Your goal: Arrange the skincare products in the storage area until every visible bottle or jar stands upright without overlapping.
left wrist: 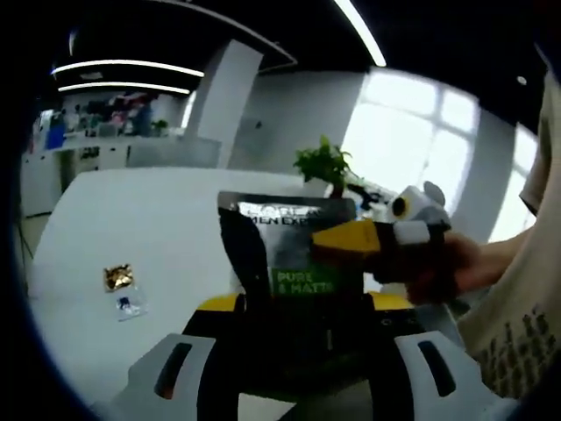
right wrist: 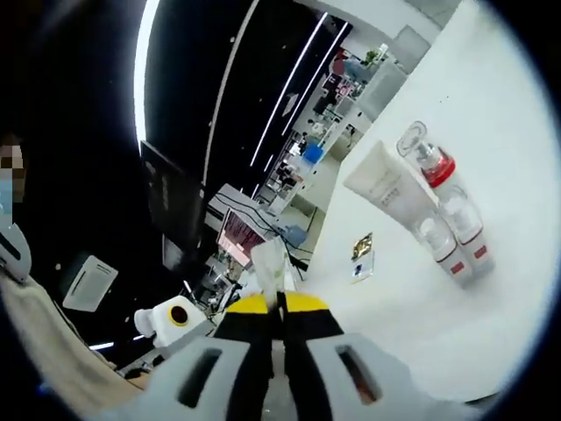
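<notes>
I am holding a dark grey flat tube with a green "PURE & MATTE" label (left wrist: 294, 263) in the air above the white surface (left wrist: 131, 228), between both tongs. In the left gripper view, my left tongs (left wrist: 302, 320) are closing on its lower part, and the right tongs (left wrist: 351, 239) are coming in from the right and pinching its side edge near the middle. In the right gripper view, the right tongs (right wrist: 280, 307) are nearly shut on a thin pale edge, which I judge to be the same tube seen edge-on.

I am judging that the step in hand is the carrying or re-gripping of this tube, before standing it among the others. Its long axis is running about upright in the left gripper view, with the printed side facing the camera; which end carries the cap, I cannot tell.

On the surface, a white squeeze tube (right wrist: 386, 189) and two clear bottles with red bands (right wrist: 451, 224) are grouped close together, touching or nearly so. A small gold sachet (left wrist: 118, 277) is lying well apart.

The next move is calling for one pair of tongs to let go, and then a slow lowering beside that group, without touching it.
</notes>
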